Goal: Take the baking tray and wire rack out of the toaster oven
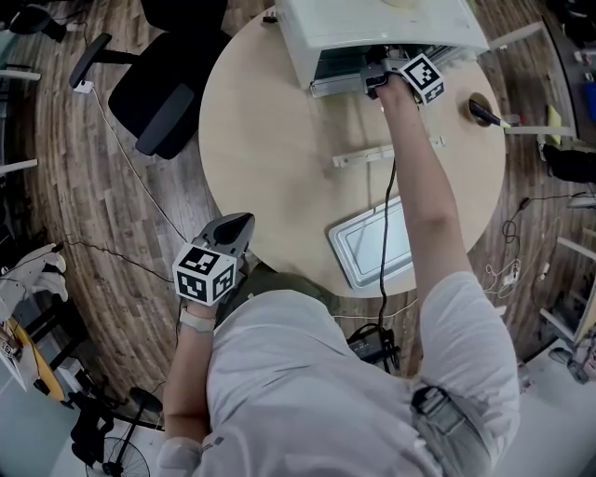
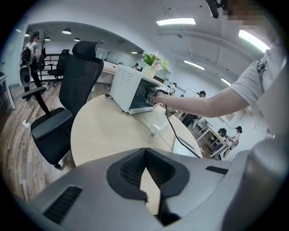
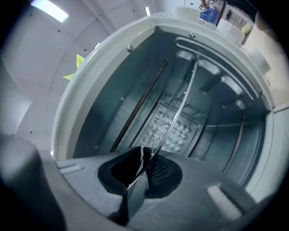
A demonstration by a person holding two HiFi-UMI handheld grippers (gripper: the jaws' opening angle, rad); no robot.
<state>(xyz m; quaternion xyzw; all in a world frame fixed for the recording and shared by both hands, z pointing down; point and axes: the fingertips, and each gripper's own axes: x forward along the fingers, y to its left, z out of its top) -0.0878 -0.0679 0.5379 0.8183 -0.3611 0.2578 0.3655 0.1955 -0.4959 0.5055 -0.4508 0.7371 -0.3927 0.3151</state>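
Note:
The white toaster oven stands at the far side of the round table, with its glass door folded down flat. My right gripper reaches into the oven mouth. In the right gripper view it is shut on the front wire of the wire rack, which runs back into the oven cavity. The baking tray lies near the table's front edge. My left gripper hangs at that front edge, left of the tray. Its jaws meet at the tips with nothing between them.
A black office chair stands at the table's left. A black cable runs from my right gripper across the tray. A cable hole sits at the table's right. A plant tops the oven. People stand at desks far behind.

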